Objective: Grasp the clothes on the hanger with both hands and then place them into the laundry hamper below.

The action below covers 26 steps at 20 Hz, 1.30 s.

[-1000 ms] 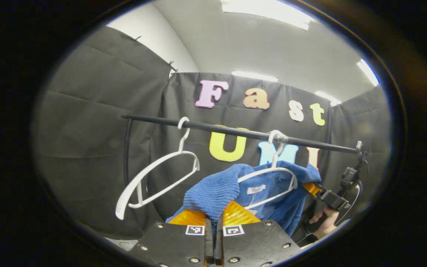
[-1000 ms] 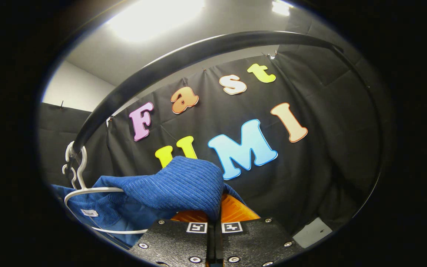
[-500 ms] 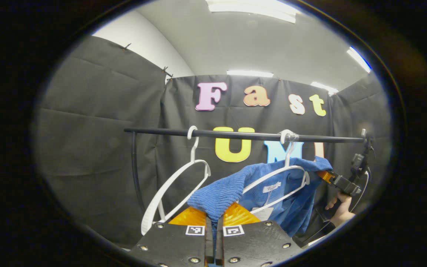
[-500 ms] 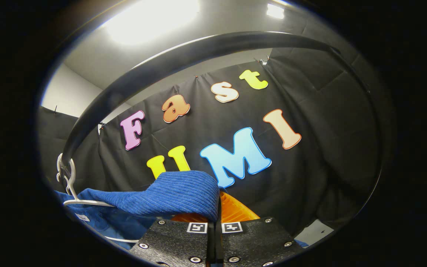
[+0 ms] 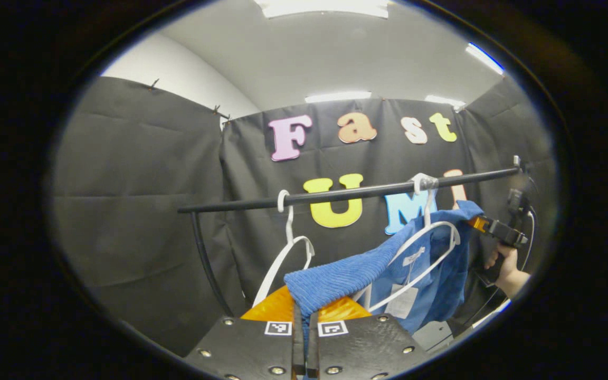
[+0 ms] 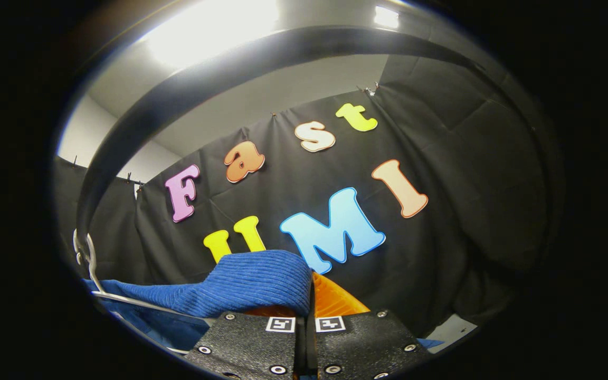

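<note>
Grippers at work on a blue knit garment: the left gripper (image 5: pixel 304 316) is clamped on a ribbed fold of the blue sweater (image 5: pixel 351 272), its two fingers pressed nearly together with the cloth pinched between them and spilling over their tips. In the right gripper view, the right gripper (image 6: pixel 304 311) is likewise closed on a ribbed shoulder of the sweater (image 6: pixel 262 279), the knit draped over its left finger.

From the left gripper view, the sweater stretches from that grip up to a white hanger (image 5: pixel 430 248) hooked near the right end of the black rail (image 5: pixel 346 194); the garment's body and tags hang inside the hanger's frame. At the sweater's far shoulder the right gripper (image 5: pixel 481 224) holds on, a hand (image 5: pixel 504 264) behind it. A second, bare white hanger (image 5: pixel 288 248) hangs from the rail just left of centre, near the left gripper's fingers. In the right gripper view the rail (image 6: pixel 240 68) arcs overhead, with the loaded hanger's hook (image 6: pixel 85 253) at its left end.

Judged from these views, the two-handed grasp is made and the step in hand is working the sweater off its hanger. The next move likely calls for drawing both shoulders clear of the hanger's arms together, without dragging the hook off the rail, then lowering the garment to the laundry hamper below.
</note>
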Each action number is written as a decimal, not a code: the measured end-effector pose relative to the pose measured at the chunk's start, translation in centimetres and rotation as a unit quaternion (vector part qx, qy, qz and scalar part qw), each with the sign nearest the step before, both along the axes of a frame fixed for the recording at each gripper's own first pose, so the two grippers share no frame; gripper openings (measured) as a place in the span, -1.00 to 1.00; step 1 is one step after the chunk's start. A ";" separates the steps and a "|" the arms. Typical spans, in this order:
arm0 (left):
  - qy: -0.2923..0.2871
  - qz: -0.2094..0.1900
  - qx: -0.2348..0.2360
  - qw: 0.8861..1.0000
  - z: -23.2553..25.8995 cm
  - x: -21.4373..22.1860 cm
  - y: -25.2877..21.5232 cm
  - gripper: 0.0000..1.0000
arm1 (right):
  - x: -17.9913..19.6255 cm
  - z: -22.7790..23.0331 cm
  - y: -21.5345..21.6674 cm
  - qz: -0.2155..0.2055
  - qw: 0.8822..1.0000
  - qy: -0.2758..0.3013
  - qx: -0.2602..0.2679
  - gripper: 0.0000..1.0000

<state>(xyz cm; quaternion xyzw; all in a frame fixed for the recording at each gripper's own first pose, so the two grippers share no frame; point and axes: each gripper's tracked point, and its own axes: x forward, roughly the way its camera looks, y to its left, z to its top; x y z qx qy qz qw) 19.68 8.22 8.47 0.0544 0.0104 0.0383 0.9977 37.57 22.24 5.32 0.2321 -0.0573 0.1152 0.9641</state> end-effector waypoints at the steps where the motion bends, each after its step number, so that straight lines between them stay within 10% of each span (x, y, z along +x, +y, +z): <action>1: -0.004 -0.007 -0.007 1.000 0.4 0.3 0.2 -0.91 | 0.3 0.0 0.0 0.001 1.000 0.004 0.006 -1.00; 17: 0.006 -0.116 -0.056 0.992 -1.7 6.6 3.1 -0.92 | 3.1 -0.8 1.3 0.007 0.998 -0.048 -0.044 -1.00; 26: 0.060 -0.106 -0.073 0.990 -8.1 8.8 4.2 -0.94 | 4.2 -3.6 2.1 -0.001 0.995 -0.043 -0.085 -1.00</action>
